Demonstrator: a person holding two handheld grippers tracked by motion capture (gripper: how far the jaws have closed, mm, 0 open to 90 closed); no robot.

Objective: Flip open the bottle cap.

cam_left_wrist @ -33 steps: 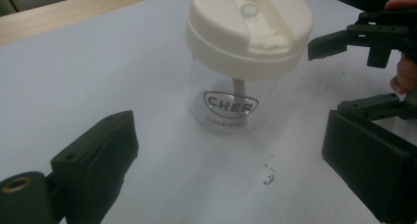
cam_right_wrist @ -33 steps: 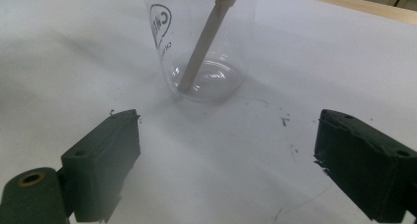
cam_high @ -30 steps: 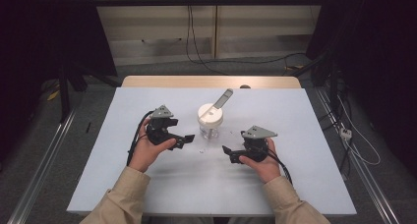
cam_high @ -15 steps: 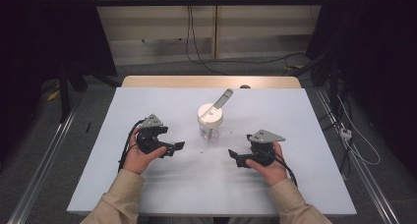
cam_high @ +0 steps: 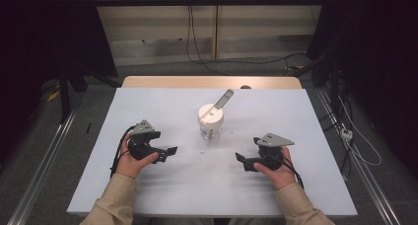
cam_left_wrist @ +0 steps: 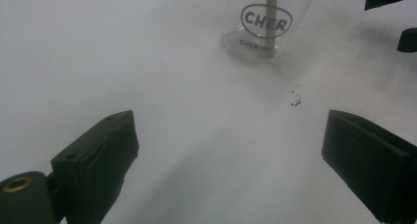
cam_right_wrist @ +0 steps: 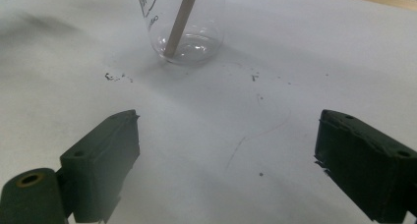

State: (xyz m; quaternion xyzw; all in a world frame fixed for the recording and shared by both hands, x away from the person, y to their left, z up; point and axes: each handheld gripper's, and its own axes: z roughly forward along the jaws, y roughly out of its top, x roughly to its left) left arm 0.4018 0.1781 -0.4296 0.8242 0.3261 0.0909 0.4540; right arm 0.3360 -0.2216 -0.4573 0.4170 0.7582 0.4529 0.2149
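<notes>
A clear glass jar [cam_high: 211, 122] with a white lid stands at the middle of the white table [cam_high: 148, 101], and a flat stick [cam_high: 224, 98] pokes out through the lid. The jar [cam_left_wrist: 263, 25] carries black "CHER" lettering in the left gripper view, and the stick [cam_right_wrist: 180, 18] leans inside the glass [cam_right_wrist: 189, 22] in the right gripper view. My left gripper [cam_high: 170, 150] rests on the table to the jar's left, open and empty. To the jar's right, my right gripper [cam_high: 241, 161] also lies open with nothing between its jaws.
Small dark crumbs [cam_left_wrist: 295, 100] lie on the table in front of the jar, seen again as crumbs [cam_right_wrist: 114, 77] in the right gripper view. A thin scratch line [cam_right_wrist: 255, 135] marks the surface. Metal rails [cam_high: 44, 156] run along both sides of the table.
Both grippers have drawn back from the jar toward the person and outward, the left one leftward and the right one rightward. The jar has not moved.
</notes>
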